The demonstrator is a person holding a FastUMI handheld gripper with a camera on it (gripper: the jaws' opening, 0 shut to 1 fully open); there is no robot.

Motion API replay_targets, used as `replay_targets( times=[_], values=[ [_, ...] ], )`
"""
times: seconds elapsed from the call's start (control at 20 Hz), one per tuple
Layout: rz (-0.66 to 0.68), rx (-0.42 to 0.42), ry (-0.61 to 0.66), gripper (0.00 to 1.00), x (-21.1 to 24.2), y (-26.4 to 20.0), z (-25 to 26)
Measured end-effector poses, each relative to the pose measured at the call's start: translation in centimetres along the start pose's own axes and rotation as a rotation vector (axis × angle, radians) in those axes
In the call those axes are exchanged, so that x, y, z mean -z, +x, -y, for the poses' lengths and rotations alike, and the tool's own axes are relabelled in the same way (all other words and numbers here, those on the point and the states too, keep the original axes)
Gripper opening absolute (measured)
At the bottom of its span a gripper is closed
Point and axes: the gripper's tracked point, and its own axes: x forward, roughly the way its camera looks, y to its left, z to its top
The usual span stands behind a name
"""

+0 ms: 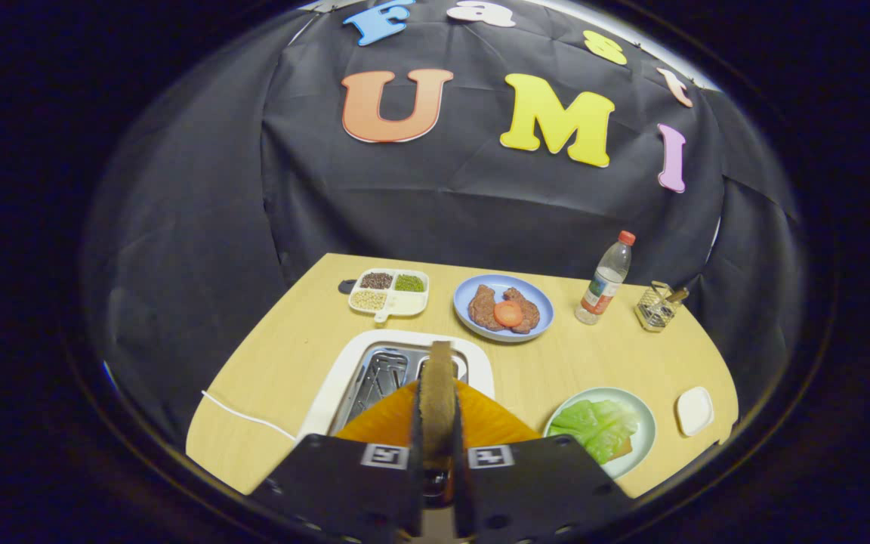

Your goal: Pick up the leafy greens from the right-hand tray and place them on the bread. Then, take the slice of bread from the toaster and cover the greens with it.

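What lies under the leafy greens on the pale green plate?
A brown edge of bread shows under the leafy greens on the pale green plate; the rest is covered. The claw is shut on a bread slice.

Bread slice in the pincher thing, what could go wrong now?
1. The bread slice is pinched edge-on between the gripper's orange fingers, above the toaster; it might slip back in.
2. The green plate with the leafy greens sits near the table edge, so a clumsy placing might shove it.
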Motion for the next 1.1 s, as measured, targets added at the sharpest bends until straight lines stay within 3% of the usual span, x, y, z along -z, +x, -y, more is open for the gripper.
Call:
replay_targets(
  times=[0.4, 0.7, 0.9, 1.1],
  values=[
    [0.064, -0.093, 0.019, 0.13, -4.1, -3.2, 0.1],
    [0.106, -0.203, 0.159, 0.13, -7.8, -8.0, 2.4],
    [0.162, -0.17, 0.204, 0.13, -10.1, -10.1, 8.0],
    [0.183, -0.09, 0.244, 0.13, -9.4, -10.1, 14.5]
  ],
)
